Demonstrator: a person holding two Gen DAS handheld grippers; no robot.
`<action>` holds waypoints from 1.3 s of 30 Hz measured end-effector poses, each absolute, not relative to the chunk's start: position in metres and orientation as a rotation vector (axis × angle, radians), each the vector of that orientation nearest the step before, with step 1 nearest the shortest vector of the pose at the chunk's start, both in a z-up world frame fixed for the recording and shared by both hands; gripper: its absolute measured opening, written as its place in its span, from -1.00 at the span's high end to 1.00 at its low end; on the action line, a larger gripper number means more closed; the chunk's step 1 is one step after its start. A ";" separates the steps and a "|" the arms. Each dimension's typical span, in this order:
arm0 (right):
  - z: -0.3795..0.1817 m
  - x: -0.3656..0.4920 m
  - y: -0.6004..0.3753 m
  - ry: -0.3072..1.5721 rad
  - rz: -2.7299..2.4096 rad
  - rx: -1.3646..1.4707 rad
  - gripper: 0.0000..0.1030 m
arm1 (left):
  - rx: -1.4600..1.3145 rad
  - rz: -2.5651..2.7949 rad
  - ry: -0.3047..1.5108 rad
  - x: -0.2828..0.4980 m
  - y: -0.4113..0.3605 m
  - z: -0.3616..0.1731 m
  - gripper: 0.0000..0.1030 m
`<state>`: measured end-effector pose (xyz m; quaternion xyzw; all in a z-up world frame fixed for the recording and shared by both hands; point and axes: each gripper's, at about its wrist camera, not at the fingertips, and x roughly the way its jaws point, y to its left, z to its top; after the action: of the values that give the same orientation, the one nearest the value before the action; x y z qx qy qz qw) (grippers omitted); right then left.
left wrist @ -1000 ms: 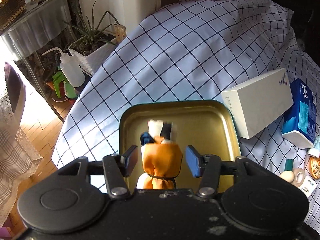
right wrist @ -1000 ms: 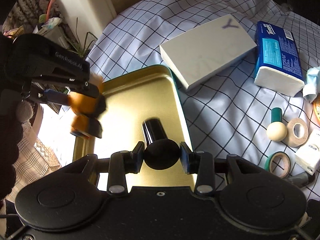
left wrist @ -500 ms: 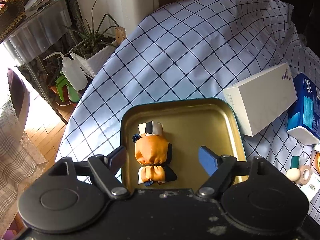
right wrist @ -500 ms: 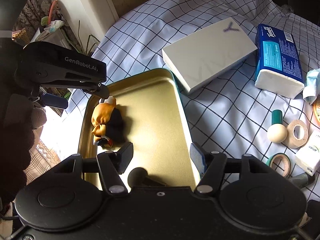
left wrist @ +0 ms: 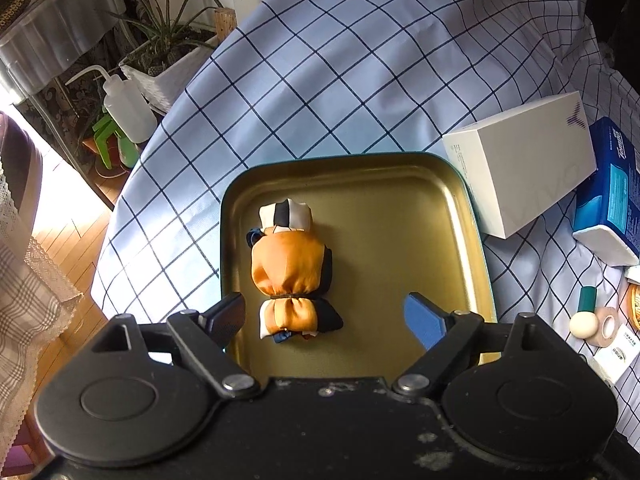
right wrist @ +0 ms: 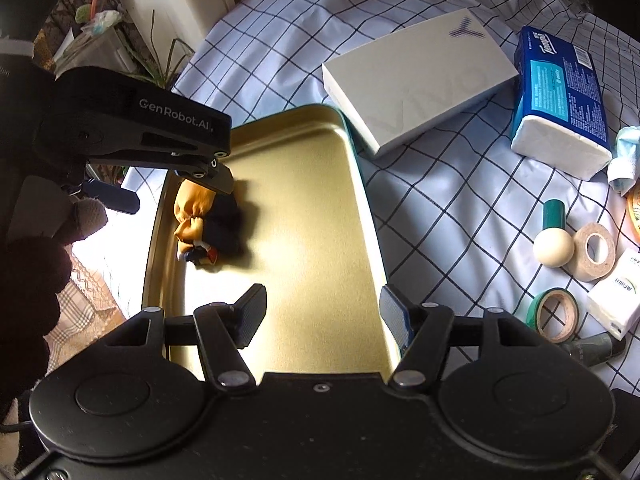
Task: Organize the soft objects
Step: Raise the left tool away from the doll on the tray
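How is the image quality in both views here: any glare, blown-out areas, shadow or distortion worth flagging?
Left wrist view: sharp, with strong fisheye bending of the checked cloth; the floor at left is overexposed; the orange bundle is evenly lit. Right wrist view: sunlight blows out the near left of the gold tray, and the bundle's right half sinks into black shadow.

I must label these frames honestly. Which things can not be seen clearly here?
- Orange cloth bundle, right wrist view: top hidden by the left gripper.
- Gold tray, both views: near edge covered by gripper bodies.
- Tissue pack, left wrist view: cut by the frame edge.
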<state>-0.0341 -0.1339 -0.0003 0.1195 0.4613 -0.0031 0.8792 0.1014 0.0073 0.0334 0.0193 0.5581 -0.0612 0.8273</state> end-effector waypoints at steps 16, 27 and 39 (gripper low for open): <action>-0.006 -0.034 -0.134 1.076 -0.029 0.230 -0.18 | 0.032 -0.166 1.279 0.104 -0.001 0.019 -0.68; -0.008 -0.043 -0.141 1.121 -0.033 0.221 -0.18 | 0.057 -0.144 1.283 0.103 -0.010 0.014 -0.68; 0.004 -0.054 -0.197 1.095 -0.165 0.298 -0.18 | 0.132 -0.220 1.283 0.085 -0.054 0.012 -0.68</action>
<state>-0.0543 -0.1974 0.0036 0.1408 0.5178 -0.0781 0.8402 0.0846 -0.0543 0.0119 0.0614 0.5967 -0.1025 0.7935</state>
